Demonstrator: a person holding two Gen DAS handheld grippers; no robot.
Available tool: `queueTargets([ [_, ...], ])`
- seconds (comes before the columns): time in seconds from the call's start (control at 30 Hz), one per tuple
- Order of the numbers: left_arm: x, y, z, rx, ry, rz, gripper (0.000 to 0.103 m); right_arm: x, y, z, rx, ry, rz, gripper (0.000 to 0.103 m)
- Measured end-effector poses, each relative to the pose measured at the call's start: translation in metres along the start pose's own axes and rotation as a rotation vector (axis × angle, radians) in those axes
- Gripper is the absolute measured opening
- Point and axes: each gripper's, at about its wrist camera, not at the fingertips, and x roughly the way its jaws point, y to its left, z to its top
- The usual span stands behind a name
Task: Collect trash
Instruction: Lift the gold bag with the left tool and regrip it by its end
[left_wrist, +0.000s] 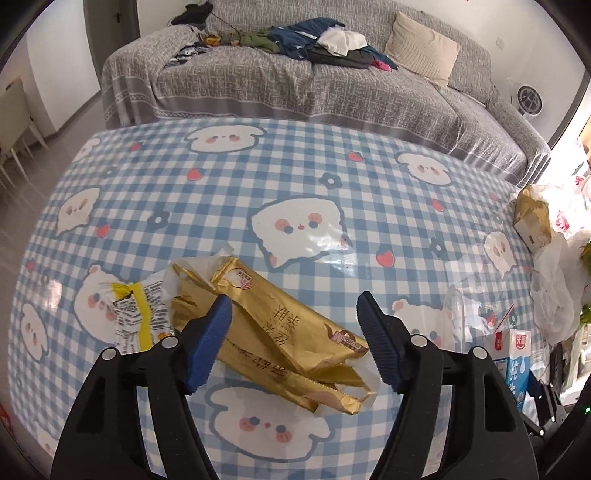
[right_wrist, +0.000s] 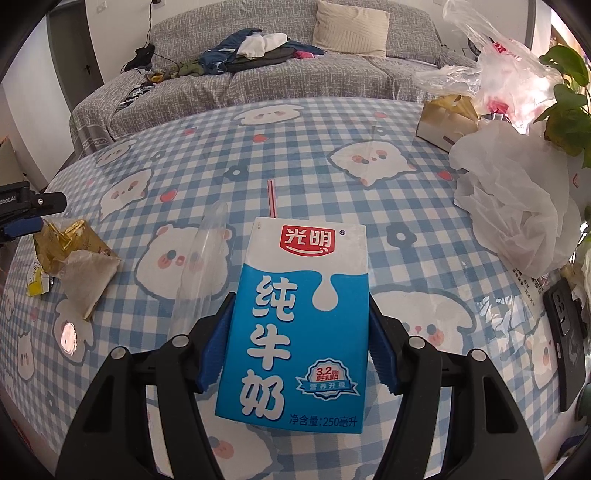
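The left claw (left_wrist: 293, 339) stands open above the table (left_wrist: 332, 177), its blue pads clear of the gold wrappers (left_wrist: 280, 339) that lie on the checked cloth beneath and between them. A white and yellow wrapper (left_wrist: 138, 314) lies just left of the gold ones, touching them. The right claw (right_wrist: 297, 345) is closed on a blue and white milk carton (right_wrist: 299, 325), one pad pressed on each side; a striped straw (right_wrist: 272, 199) sticks out of the carton's top. A clear plastic sleeve (right_wrist: 201, 266) lies just left of the carton. White plastic bags (right_wrist: 509, 195) and a small box (right_wrist: 447, 118) sit at the table's far right edge. Behind the table a grey sofa (left_wrist: 295, 85) carries a pile of clothes (left_wrist: 317, 44).
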Motion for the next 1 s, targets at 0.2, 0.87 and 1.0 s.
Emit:
queueTargets([
  [0.2,-0.006,0.007,-0.014,-0.052,0.015,0.07,0.075,0.002,0.003,0.001,-0.003,0.001,0.007,0.062],
  [0.87,0.036,0.005,-0.036,-0.135,0.112,0.052,0.022,-0.004,-0.003,0.001,0.013,-0.009,0.02,0.062],
  [1.0,0.032,-0.003,-0.038,-0.092,0.106,0.027,0.004,-0.005,-0.004,0.001,0.013,-0.011,0.021,0.062],
])
